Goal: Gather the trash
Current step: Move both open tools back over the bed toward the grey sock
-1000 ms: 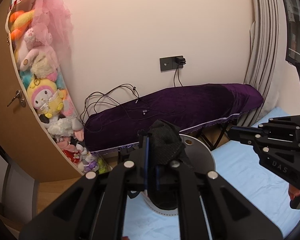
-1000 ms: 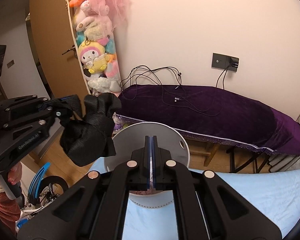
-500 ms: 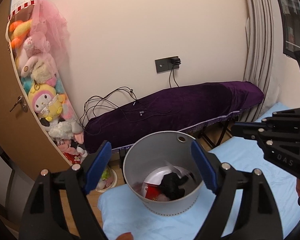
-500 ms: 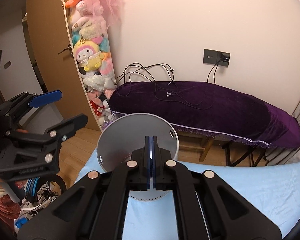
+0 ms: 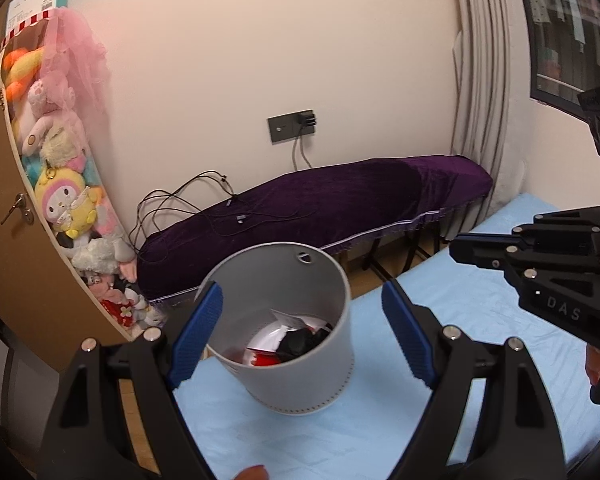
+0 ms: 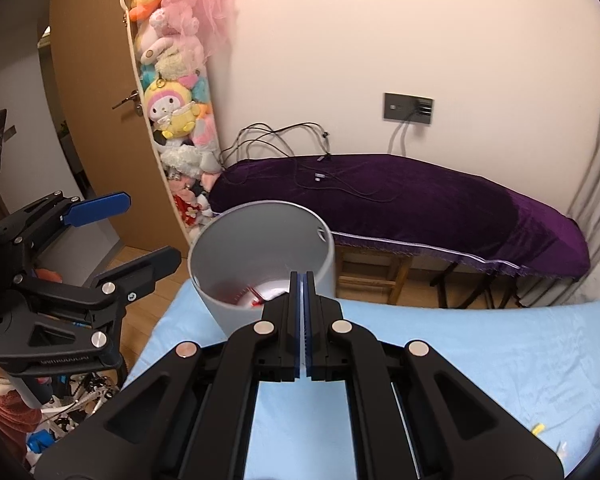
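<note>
Blue-padded left gripper [image 5: 302,334] gapes wide and empty, jaws just opened; right gripper [image 6: 303,308] is pinched closed. Black trash [image 5: 300,342] lies inside the grey bin [image 5: 300,384]. A careless swing could topple it off the light-blue sheet [image 5: 480,320].

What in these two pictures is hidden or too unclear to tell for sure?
- Bin contents, left wrist view: the wall hides most; only a black lump and red-and-white scraps show.
- Same bin, right wrist view: the shut right gripper blocks its bottom.
- Small yellow bit on the blue sheet: too small to identify.
</note>
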Action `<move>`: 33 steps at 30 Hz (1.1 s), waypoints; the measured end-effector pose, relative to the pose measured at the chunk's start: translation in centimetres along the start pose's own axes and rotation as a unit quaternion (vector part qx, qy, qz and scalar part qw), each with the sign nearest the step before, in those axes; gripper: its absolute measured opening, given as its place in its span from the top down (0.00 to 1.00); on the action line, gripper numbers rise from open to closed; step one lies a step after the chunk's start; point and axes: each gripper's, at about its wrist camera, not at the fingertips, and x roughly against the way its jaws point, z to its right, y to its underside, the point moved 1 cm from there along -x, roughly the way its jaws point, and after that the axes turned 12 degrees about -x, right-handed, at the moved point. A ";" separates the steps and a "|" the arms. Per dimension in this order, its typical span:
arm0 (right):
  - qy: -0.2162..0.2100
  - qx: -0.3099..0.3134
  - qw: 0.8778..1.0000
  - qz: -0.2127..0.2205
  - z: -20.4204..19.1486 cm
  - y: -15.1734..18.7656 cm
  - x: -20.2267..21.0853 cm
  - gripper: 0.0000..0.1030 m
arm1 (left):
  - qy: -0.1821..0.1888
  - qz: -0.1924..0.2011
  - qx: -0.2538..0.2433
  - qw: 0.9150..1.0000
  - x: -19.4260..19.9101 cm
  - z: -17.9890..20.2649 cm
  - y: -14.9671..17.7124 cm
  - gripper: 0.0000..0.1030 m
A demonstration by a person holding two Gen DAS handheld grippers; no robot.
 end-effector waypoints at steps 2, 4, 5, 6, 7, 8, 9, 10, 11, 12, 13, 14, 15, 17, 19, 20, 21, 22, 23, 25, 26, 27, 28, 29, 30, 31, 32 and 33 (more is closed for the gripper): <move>0.013 -0.006 1.000 0.008 1.1 1.3 1.6 0.99 | 0.013 0.003 -0.004 1.000 0.3 1.5 0.3 0.21; 0.025 -0.013 1.000 0.014 2.2 2.7 3.1 0.99 | 0.024 0.005 -0.011 1.000 0.5 3.1 0.5 0.21; 0.036 -0.018 0.999 0.020 3.0 3.7 4.1 0.99 | 0.030 0.006 -0.016 0.999 0.5 3.9 0.6 0.21; 0.047 -0.021 0.998 0.025 3.5 4.5 4.8 0.97 | 0.037 0.008 -0.021 0.999 0.6 5.1 0.7 0.21; 0.059 -0.026 0.997 0.030 4.2 5.4 5.6 0.89 | 0.042 0.009 -0.025 0.999 0.6 6.0 0.9 0.21; 0.073 -0.034 0.996 0.036 5.1 6.5 6.4 0.85 | 0.050 0.009 -0.028 0.998 0.5 7.1 0.9 0.21; 0.087 -0.043 0.994 0.041 6.1 7.6 7.3 0.77 | 0.060 0.008 -0.032 0.998 0.5 8.4 1.1 0.21; 0.095 -0.050 0.993 0.044 6.9 8.4 8.0 0.76 | 0.068 0.008 -0.037 0.997 0.4 9.6 1.2 0.21; 0.107 -0.056 0.992 0.047 7.7 9.4 8.8 0.76 | 0.077 0.006 -0.044 0.996 0.2 11.1 1.3 0.21; 0.123 -0.063 0.989 0.053 8.8 10.5 9.9 0.76 | 0.085 0.005 -0.049 0.995 0.1 12.3 1.4 0.21; 0.135 -0.069 0.987 0.057 9.6 11.4 10.8 0.76 | 0.095 0.005 -0.055 0.994 0.1 13.7 1.4 0.21; 0.146 -0.076 0.984 0.061 10.5 12.2 11.7 0.76 | 0.105 0.006 -0.059 0.993 0.1 15.0 1.5 0.21; 0.159 -0.084 0.982 0.065 11.6 13.2 12.8 0.76 | 0.118 0.006 -0.064 0.991 0.1 16.5 1.5 0.21; 0.182 -0.099 0.976 0.073 13.6 14.9 14.9 0.76 | 0.136 0.008 -0.074 0.988 0.2 19.1 1.4 0.21; 0.204 -0.117 0.969 0.079 15.8 16.7 17.1 0.76 | 0.159 0.010 -0.085 0.984 0.2 22.3 1.2 0.21; 0.216 -0.124 0.965 0.082 16.8 17.5 18.2 0.76 | 0.168 0.010 -0.090 0.982 0.2 23.5 1.1 0.21; 0.231 -0.133 0.960 0.085 18.1 18.6 19.5 0.76 | 0.180 0.010 -0.096 0.979 0.3 25.1 0.9 0.21; 0.243 -0.141 0.956 0.088 19.3 19.5 20.7 0.76 | 0.191 0.011 -0.103 0.976 0.5 26.7 0.7 0.21; 0.258 -0.153 0.950 0.090 20.7 20.6 22.0 0.76 | 0.203 0.012 -0.109 0.973 0.7 28.3 0.6 0.21; 0.281 -0.171 0.940 0.093 23.1 22.7 24.3 0.76 | 0.221 0.014 -0.120 0.968 1.0 30.7 0.4 0.21; 0.293 -0.181 0.934 0.095 24.3 23.7 25.5 0.76 | 0.230 0.016 -0.125 0.965 1.1 32.1 0.2 0.21; 0.310 -0.191 0.926 0.096 25.7 25.0 26.8 0.76 | 0.240 0.017 -0.132 0.961 1.4 33.9 0.1 0.21; 0.324 -0.200 0.920 0.097 26.9 26.0 27.9 0.76 | 0.249 0.018 -0.138 0.959 1.6 35.4 0.0 0.21; 0.339 -0.212 0.911 0.098 28.3 27.4 29.3 0.76 | 0.260 0.018 -0.146 0.954 1.8 37.3 -0.2 0.21; 0.349 -0.221 0.905 0.099 29.3 28.4 30.3 0.76 | 0.268 0.018 -0.151 0.951 2.0 38.7 -0.1 0.21; 0.361 -0.232 0.898 0.099 30.5 29.5 31.4 0.76 | 0.277 0.019 -0.156 0.948 2.3 40.2 -0.2 0.21; 0.373 -0.240 0.891 0.100 31.6 30.7 32.4 0.76 | 0.289 0.019 -0.164 0.943 2.5 42.1 -0.2 0.21; 0.387 -0.250 0.882 0.099 32.9 32.1 33.5 0.76 | 0.297 0.020 -0.171 0.939 2.9 43.8 0.0 0.21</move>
